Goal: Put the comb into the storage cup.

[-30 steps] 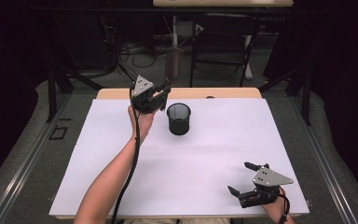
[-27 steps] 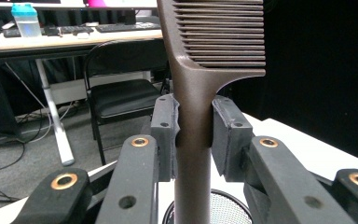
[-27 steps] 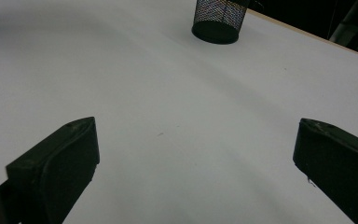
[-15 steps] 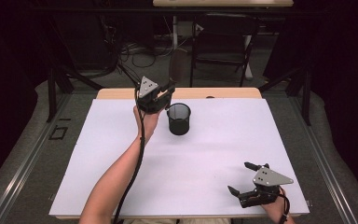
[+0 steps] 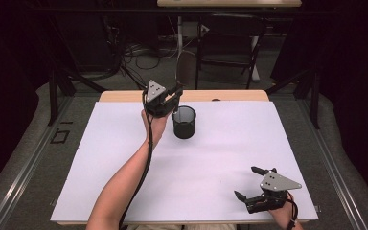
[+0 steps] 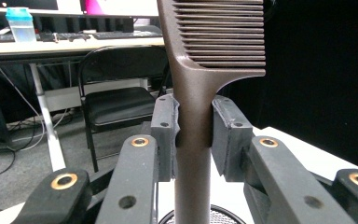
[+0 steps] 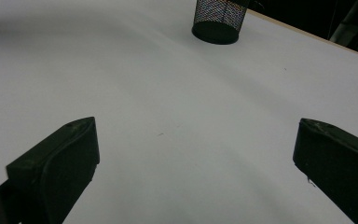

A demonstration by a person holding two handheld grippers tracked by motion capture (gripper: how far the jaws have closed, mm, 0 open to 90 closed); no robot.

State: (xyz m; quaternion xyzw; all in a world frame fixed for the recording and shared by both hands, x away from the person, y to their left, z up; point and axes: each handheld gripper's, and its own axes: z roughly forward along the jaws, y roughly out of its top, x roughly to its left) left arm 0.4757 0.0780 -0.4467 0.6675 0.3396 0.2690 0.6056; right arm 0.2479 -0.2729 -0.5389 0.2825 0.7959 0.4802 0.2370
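My left gripper (image 6: 193, 135) is clamped on a brown comb (image 6: 200, 93), both pads tight on its handle, comb upright with the teeth end up and the handle running down past the jaws. In the left gripper view the rim of the black mesh cup (image 5: 184, 121) shows right under the handle's lower end; can't tell if the tip is inside the cup or just above it. In the high view the left gripper (image 5: 172, 98) is raised at the far side of the white table (image 5: 220, 158), just beside the cup's left rim and above it. The cup stands upright near the far edge, about mid-width. My right gripper (image 5: 249, 184) sits low at the near right corner, well apart from the cup, jaws spread wide with only bare tabletop between them.
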